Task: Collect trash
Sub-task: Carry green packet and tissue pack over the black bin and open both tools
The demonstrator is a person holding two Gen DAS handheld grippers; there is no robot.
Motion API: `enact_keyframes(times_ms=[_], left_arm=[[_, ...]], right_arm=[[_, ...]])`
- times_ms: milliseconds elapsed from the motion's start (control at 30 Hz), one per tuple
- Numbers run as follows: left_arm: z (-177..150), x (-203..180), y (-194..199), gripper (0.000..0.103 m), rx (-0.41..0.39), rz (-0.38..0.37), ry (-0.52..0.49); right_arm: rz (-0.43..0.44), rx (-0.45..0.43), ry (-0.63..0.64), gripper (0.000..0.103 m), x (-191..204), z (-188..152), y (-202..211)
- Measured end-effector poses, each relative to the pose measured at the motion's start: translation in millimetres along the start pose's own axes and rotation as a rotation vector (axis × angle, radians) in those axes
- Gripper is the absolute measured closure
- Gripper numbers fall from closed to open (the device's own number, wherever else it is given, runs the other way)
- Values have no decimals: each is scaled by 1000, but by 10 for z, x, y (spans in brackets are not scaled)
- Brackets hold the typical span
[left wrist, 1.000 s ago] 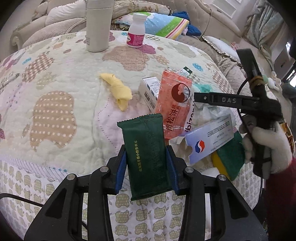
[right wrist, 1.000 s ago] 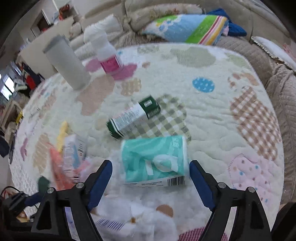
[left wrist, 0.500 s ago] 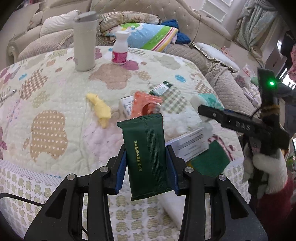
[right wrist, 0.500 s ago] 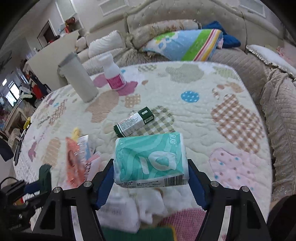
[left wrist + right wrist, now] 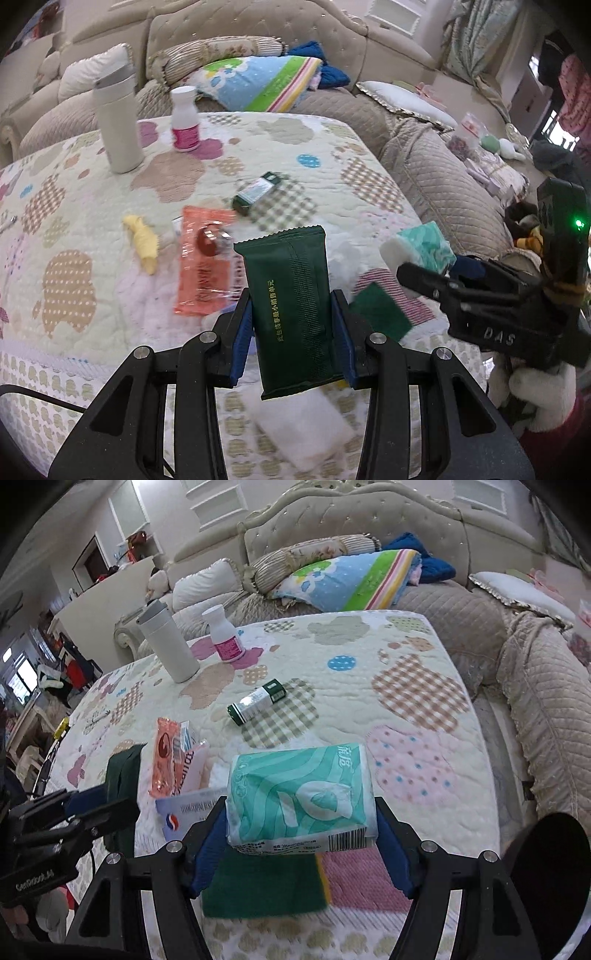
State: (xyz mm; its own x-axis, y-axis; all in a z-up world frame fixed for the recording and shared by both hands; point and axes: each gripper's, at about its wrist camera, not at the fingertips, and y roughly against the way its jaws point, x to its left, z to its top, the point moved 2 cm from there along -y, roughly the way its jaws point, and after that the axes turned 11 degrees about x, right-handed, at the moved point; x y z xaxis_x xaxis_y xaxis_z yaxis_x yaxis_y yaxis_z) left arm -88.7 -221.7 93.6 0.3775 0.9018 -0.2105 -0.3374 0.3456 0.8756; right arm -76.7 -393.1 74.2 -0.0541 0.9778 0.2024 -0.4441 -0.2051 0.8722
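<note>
My left gripper (image 5: 291,332) is shut on a dark green wrapper (image 5: 291,306) and holds it above the quilted table's near edge. My right gripper (image 5: 301,834) is shut on a teal tissue pack (image 5: 301,797), also lifted off the table; the pack shows at the right of the left wrist view (image 5: 421,249). On the table lie an orange snack packet (image 5: 203,266), a yellow crumpled wrapper (image 5: 142,240), a small green and white box (image 5: 256,701), a white medicine box (image 5: 184,808) and a green sponge (image 5: 262,882).
A white tumbler (image 5: 168,642) and a white bottle with a pink label (image 5: 223,635) stand at the table's far side. A sofa with pillows and a coloured blanket (image 5: 351,579) wraps around the back and right. A dark round object (image 5: 546,864) sits at lower right.
Both grippers have risen and drawn back from the table with their loads. The right gripper closed on the tissue pack and lifted it off the pile.
</note>
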Motion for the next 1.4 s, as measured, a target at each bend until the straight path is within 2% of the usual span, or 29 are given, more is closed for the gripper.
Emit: enact_keyframes(times_ms=[667, 1400], left_arm=[[118, -1125, -146, 65, 9, -45, -169], [181, -2233, -617, 65, 89, -119, -309]], right_arm=[[-80, -51, -147, 31, -840, -485, 540], [-163, -51, -356, 31, -1928, -993, 835]])
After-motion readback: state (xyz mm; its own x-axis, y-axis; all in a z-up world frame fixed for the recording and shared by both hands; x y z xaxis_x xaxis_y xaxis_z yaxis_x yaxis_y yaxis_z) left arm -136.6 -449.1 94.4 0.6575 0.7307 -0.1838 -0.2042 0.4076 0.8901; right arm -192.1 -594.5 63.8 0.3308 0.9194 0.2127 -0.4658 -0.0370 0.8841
